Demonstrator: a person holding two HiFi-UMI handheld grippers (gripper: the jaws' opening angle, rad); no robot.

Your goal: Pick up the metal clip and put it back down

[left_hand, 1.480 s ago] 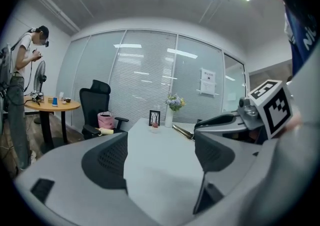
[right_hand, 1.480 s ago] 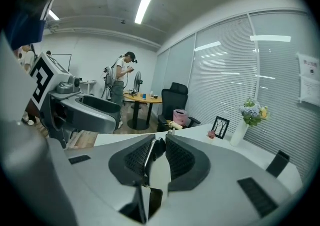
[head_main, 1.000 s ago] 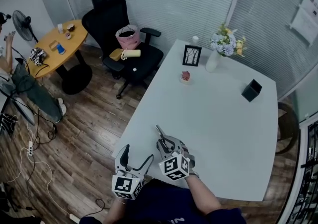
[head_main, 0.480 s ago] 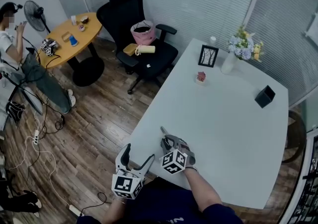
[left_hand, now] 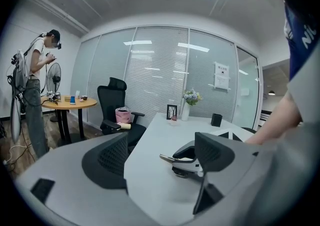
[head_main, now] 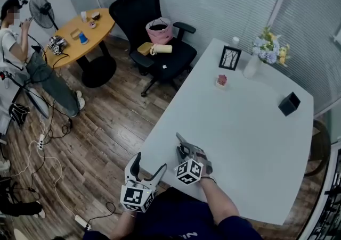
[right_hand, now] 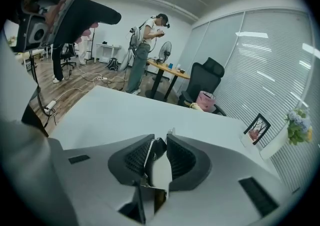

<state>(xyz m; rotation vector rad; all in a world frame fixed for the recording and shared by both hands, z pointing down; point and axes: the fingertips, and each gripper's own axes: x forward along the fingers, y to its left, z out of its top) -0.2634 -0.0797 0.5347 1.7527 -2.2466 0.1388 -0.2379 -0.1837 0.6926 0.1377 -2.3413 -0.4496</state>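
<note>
Nearest, left hand-held gripper (head_main: 149, 163) (left_hand: 160, 156): your jaws gape, empty, just off the near edge of the table (head_main: 250, 127).
Right hand-held gripper (head_main: 184, 147) (right_hand: 158, 151): clamped on the metal clip (head_main: 180, 139) (right_hand: 149, 154), just right of your left one.
Metal clip: between those jaws, tip jutting forward, low over the table, perhaps touching it.
Far end: picture frame (head_main: 230, 58), flower vase (head_main: 251, 66).

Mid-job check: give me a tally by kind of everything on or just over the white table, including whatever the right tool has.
metal clip, clamped in the right tool: 1
picture frame: 1
vase of flowers: 1
black box: 1
small pink item: 1
small white container: 1
Total: 6
</note>
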